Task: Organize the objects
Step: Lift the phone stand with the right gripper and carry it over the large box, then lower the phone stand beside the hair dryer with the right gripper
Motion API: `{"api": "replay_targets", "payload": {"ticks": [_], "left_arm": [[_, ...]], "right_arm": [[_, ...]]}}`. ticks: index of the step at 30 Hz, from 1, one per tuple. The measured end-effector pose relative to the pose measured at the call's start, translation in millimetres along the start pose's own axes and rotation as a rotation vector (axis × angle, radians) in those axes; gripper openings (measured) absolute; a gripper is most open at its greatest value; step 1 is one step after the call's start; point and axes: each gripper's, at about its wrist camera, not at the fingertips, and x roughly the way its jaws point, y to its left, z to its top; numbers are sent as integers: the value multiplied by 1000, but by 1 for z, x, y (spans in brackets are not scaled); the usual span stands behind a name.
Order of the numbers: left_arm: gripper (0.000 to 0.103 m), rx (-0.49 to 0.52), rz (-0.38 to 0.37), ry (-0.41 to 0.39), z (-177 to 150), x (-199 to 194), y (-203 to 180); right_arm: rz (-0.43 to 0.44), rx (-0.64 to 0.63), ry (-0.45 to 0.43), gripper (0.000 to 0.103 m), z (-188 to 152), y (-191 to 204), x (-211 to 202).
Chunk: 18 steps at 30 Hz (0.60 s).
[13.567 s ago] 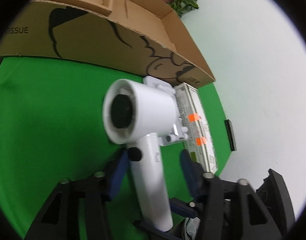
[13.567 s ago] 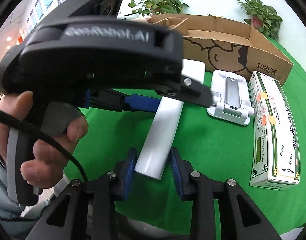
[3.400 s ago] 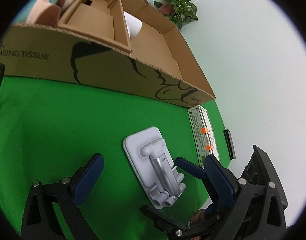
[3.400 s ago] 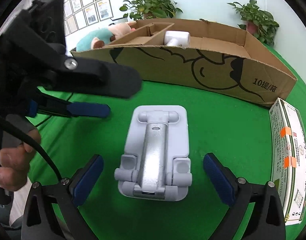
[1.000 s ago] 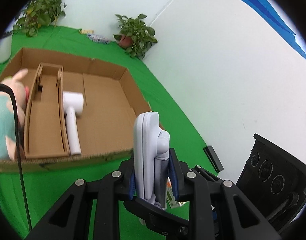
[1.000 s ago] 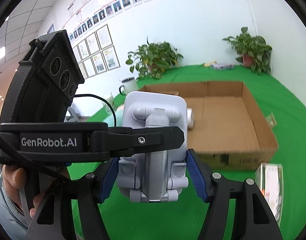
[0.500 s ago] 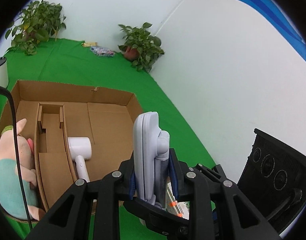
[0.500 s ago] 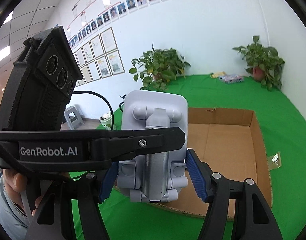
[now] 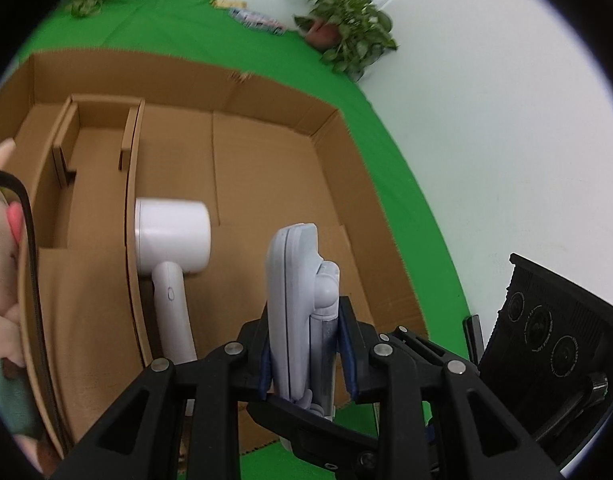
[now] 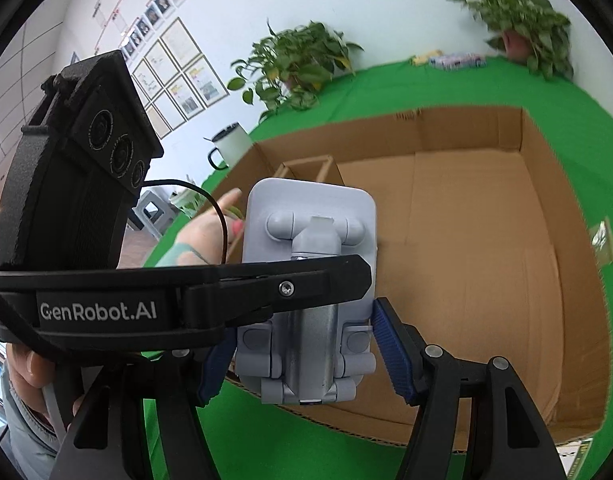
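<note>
Left-wrist view: the grey folding phone stand point(image 9: 294, 300) is seen edge-on, clamped by the left gripper point(image 9: 306, 356) above the brown cardboard box point(image 9: 266, 184) — with a white hair dryer point(image 9: 170, 240) inside. Right-wrist view: the stand's face point(image 10: 310, 304) is seen, squeezed by the right gripper point(image 10: 306, 352) — the dryer is hidden.

The left gripper point(image 9: 306, 354) has its jaws clamped on the thin edges of a grey phone stand point(image 9: 296, 300), which sits upright and edge-on to the camera. It's held over the open cardboard box point(image 9: 266, 184). Inside the box a white hair dryer point(image 9: 170, 248) lies flat, head toward the far wall, right against a cardboard divider point(image 9: 131, 216). A plush toy point(image 9: 2, 280) pokes in at the left edge with a black cable point(image 9: 30, 264) running across it. Green counter point(image 9: 398, 184) wraps around the box, potted plant point(image 9: 346, 40) in the far corner. The right gripper's black body point(image 9: 546, 344) shows at lower right.
</note>
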Motion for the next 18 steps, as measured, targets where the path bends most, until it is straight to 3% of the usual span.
{"api": "replay_targets", "payload": {"ticks": [10, 13, 18], "left_arm": [[28, -106, 29, 110, 3, 39, 20], [30, -121, 75, 131, 4, 43, 24], [31, -127, 85, 137, 2, 33, 24]], "right_arm": [[-12, 93, 91, 63, -12, -37, 33], [-36, 110, 129, 63, -17, -42, 42], [-74, 104, 145, 63, -20, -42, 46]]}}
